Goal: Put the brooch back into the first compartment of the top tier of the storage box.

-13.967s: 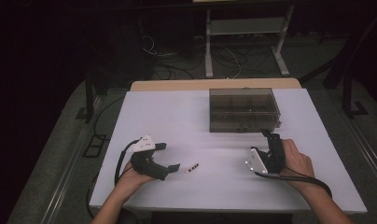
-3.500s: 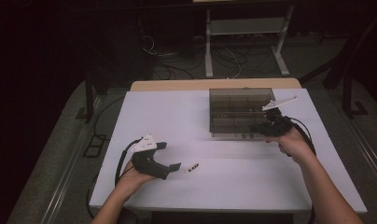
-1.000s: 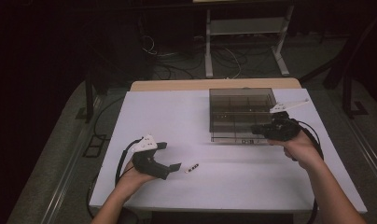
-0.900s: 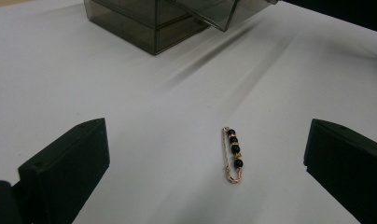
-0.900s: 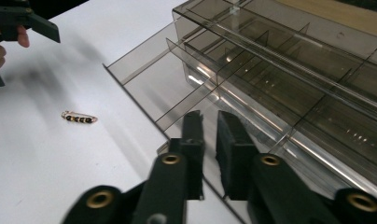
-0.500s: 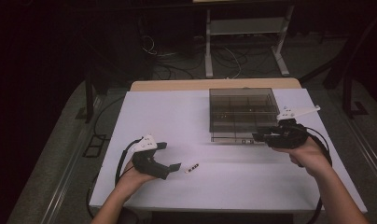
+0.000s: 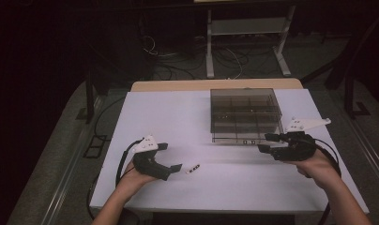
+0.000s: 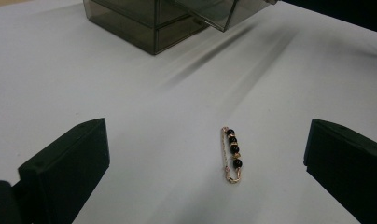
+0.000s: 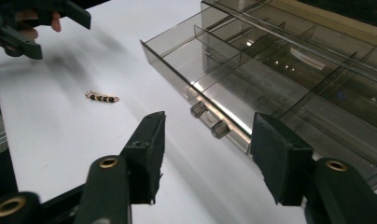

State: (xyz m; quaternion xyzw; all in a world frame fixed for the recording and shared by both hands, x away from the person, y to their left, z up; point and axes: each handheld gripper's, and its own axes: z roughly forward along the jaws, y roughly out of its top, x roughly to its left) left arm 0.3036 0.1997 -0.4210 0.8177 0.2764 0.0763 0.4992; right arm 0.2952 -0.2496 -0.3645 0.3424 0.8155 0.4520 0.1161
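Observation:
A small gold pin with black beads (image 7: 193,168) (image 8: 232,154) (image 9: 101,97) lies on the white table. My left gripper (image 7: 171,157) (image 8: 206,140) rests just left of it, open, with the pin lying ahead between its jaws and untouched. A smoky clear compartment box (image 7: 244,110) (image 8: 149,23) stands at the back right with its lower drawer (image 7: 237,139) (image 9: 210,100) pulled out. My right gripper (image 7: 265,143) (image 9: 210,121) hovers just right of the drawer front; its jaws have just been opening and hold nothing. The drawer's two knobs (image 9: 219,129) sit just beyond its jaws.
The white table (image 7: 272,187) ends close in front of both hands. A cable (image 7: 124,161) loops from the left gripper over the near left edge. Behind the table are a wooden strip (image 7: 178,85), floor cables and a metal stand (image 7: 246,28).
The right gripper has drawn back from the drawer front toward the near right, and its jaws have parted from shut to open. The left gripper and pin have not moved.

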